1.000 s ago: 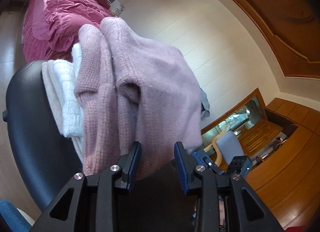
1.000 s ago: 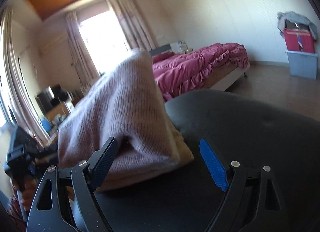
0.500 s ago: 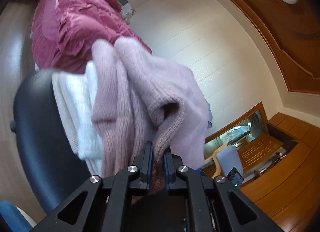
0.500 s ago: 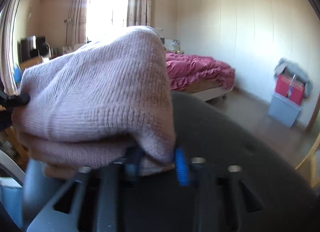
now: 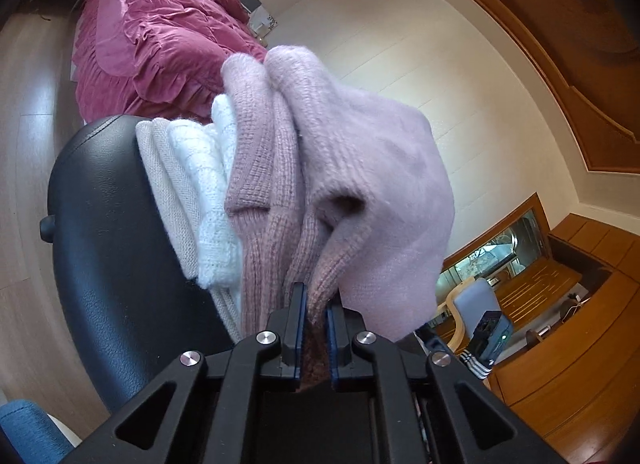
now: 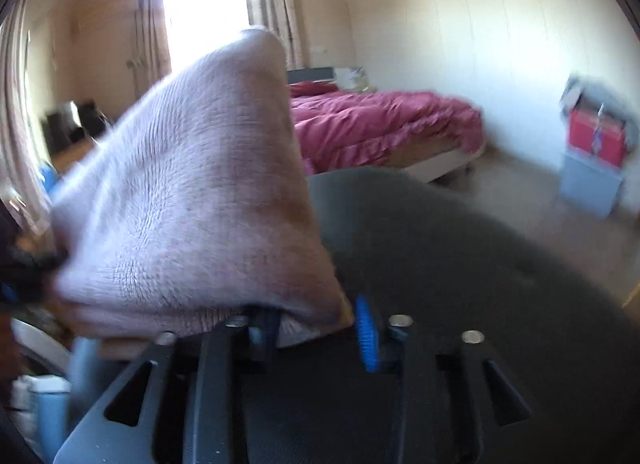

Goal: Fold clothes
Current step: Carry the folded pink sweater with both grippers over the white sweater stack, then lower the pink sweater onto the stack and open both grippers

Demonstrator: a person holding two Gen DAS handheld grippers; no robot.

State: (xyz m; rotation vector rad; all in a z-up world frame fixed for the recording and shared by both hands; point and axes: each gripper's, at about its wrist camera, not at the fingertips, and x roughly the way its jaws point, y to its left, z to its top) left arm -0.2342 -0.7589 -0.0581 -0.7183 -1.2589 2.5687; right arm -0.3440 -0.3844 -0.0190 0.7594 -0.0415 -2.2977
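Knit pile on a black padded leather chair (image 5: 100,224), bedroom behind

My left hand-held gripper (image 5: 314,304) pinches the fuzzy lilac knit sweater's (image 5: 372,184) edge; right hand-held gripper (image 6: 316,328) is opening around its corner, pads just off it. Magenta ruffled bed (image 6: 380,124), cream walls, wood floor.

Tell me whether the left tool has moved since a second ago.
Yes. The left tool has closed in on the pink sweater atop the black chair and now pinches its hem.
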